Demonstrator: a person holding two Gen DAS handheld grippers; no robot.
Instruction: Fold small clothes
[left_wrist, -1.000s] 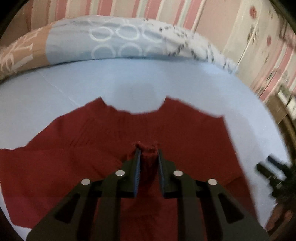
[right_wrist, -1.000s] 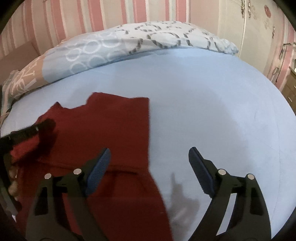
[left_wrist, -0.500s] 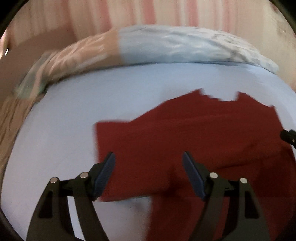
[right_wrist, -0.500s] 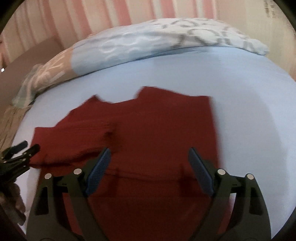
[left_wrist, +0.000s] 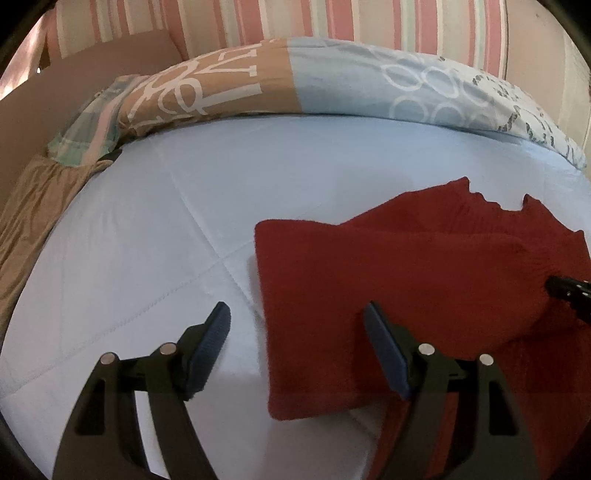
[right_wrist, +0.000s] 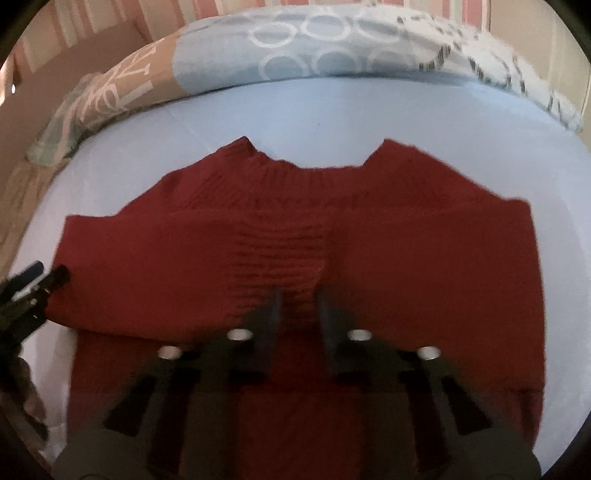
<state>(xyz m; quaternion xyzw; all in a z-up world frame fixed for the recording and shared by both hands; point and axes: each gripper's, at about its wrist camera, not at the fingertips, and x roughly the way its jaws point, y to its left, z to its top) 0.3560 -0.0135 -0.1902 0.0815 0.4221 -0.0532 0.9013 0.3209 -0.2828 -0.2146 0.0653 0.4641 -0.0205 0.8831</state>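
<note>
While the red sweater lies flat on the blue bedsheet, sleeves folded across its front, my right gripper has just snapped closed on a ribbed cuff. My left gripper hangs spread and empty over the sweater's left edge. It's soft, floppy knit, so I'd take hems and cuffs.

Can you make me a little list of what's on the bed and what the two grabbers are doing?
bed: blue sheet
clothes: red sweater, sleeves folded across its front
far edge: patterned duvet
left hand-held gripper: open, over the sweater's edge, holding nothing
right hand-held gripper: jaws just closed, shut on the sweater's ribbed cuff
</note>
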